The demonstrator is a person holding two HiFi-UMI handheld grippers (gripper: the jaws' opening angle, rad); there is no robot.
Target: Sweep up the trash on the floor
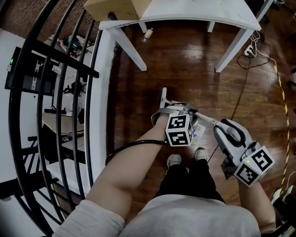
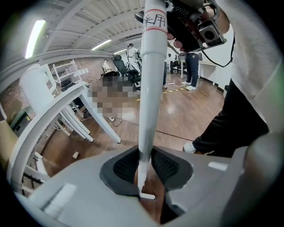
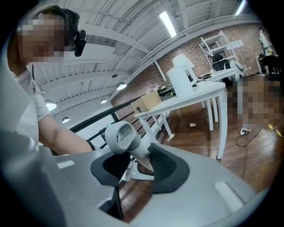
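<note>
My left claw (image 2: 142, 167) clamps the long white handle (image 2: 148, 88) low down to steer it. My right claw (image 3: 138, 163) grips its looped top for leverage. A trash scrap (image 1: 148, 34) lies well ahead on the floor (image 1: 185, 60), beside the counter (image 1: 194, 11) leg.

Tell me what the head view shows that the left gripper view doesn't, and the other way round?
Only the head view shows the marker cube on the left hand-held gripper and the person's bare forearm. Only the left gripper view shows that gripper's jaws close up, shut on the white handle, plus the handle's red band, a ceiling light and distant people. Both show the white table, the wooden floor, the handle and a shoe.
</note>
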